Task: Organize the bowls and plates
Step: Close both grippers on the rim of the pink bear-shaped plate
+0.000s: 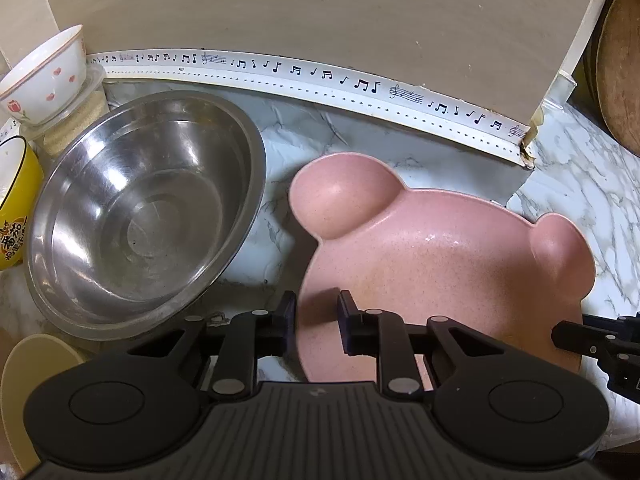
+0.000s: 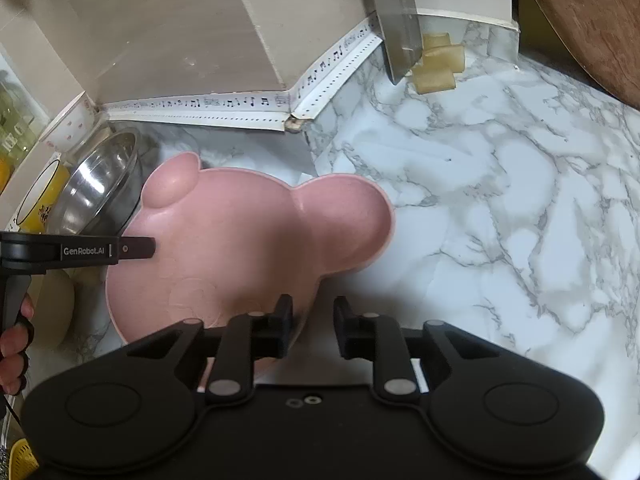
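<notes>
A pink bear-shaped plate (image 1: 440, 256) with two round ears lies on the marble counter (image 2: 500, 200). My left gripper (image 1: 318, 320) straddles the plate's left rim, one finger inside and one outside, and is shut on it. Seen from the right wrist, the same plate (image 2: 240, 232) has my right gripper (image 2: 314, 320) shut on its near right rim. The left gripper's finger (image 2: 136, 248) reaches over the plate's left edge there, with a hand behind it. Part of the right gripper (image 1: 580, 340) shows at the plate's right edge in the left wrist view.
A steel bowl (image 1: 144, 216) sits just left of the plate. Behind it stand a white bowl with pink hearts (image 1: 44, 76) on a clear tub and a yellow bowl (image 1: 16, 208). A cream dish (image 1: 32, 380) lies near left. A knife blade (image 2: 396, 20) and wooden board (image 2: 592, 20) stand at the back right.
</notes>
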Tool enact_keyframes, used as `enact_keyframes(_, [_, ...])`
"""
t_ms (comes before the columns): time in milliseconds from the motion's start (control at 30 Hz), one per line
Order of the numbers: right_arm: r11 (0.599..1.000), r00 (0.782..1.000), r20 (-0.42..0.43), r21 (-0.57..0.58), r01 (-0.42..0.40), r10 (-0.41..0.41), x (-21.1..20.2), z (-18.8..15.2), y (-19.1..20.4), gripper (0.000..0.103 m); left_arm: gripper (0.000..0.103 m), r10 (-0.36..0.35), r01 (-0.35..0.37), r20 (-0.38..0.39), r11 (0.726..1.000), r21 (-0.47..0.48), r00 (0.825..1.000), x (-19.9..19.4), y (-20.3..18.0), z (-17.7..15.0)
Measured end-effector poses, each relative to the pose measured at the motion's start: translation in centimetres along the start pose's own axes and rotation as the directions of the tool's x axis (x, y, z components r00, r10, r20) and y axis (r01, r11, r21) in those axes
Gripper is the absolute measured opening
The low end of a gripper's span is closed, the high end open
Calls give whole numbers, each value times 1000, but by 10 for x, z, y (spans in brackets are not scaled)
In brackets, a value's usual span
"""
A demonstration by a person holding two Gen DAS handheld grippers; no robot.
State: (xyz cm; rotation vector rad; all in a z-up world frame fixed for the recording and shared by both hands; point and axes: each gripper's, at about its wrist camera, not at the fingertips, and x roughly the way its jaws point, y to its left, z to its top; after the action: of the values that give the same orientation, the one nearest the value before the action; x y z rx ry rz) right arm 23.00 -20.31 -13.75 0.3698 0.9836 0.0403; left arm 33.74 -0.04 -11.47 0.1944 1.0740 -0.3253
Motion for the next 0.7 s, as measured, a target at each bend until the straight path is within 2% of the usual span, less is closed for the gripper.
enact_keyframes(67, [1000, 1000, 3, -7, 1, -1, -1, 0, 2, 11, 17, -1, 1, 3, 1000, 1, 1000, -2, -1, -1])
enact_keyframes(300, [1000, 1000, 14, -12, 25, -25, -5, -4, 4, 11, 13, 14, -14, 17, 1000, -3, 1000, -11, -4, -4])
enact_keyframes(700, [1000, 999, 50, -17, -1, 2, -34, -11, 0, 11, 12, 7, -7, 37, 1000, -6, 999, -46, -12, -18])
